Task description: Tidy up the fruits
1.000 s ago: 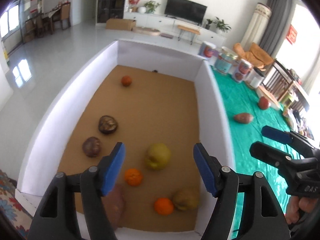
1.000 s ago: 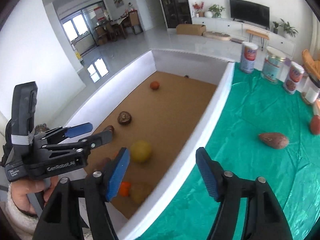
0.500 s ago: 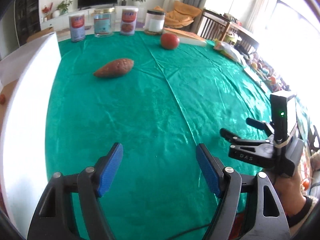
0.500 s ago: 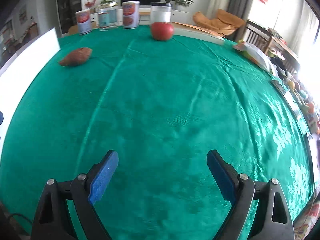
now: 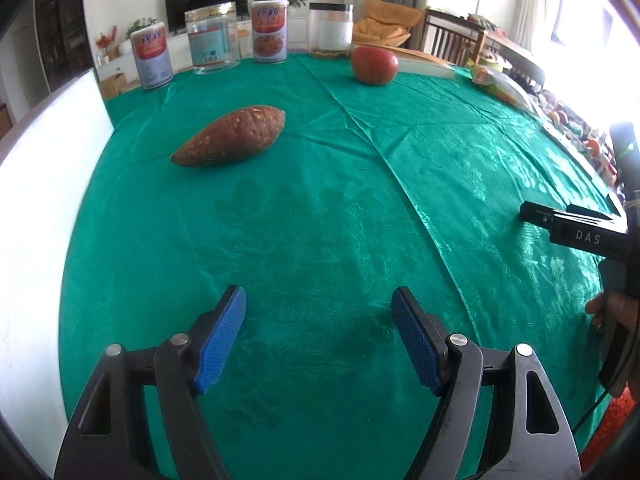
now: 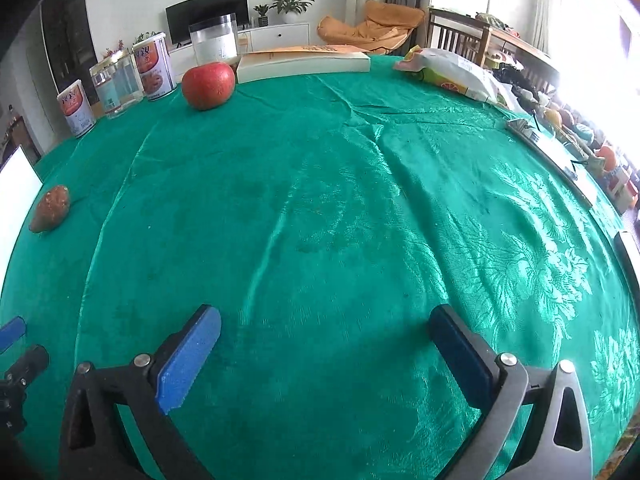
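Both grippers have swung from the white-walled box to the shiny green tablecloth. The left gripper is spread and empty; the right gripper has just been opening, empty. The rough, tapered reddish-brown sweet potato lies well ahead-left; the round red apple lies farther back, near the tins.

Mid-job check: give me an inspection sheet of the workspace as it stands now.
Surface: green cloth, creased, bare under both grippers.
Job's things: sweet potato lying near the white box wall; red fruit farther back, next to a book.
Clutter: tins and jars at the far edge; snack bag.
Grippers: left gripper open, empty; right gripper just opened wide, empty.
Cables: thin one at the right edge.
Surroundings: living room, TV, chairs.
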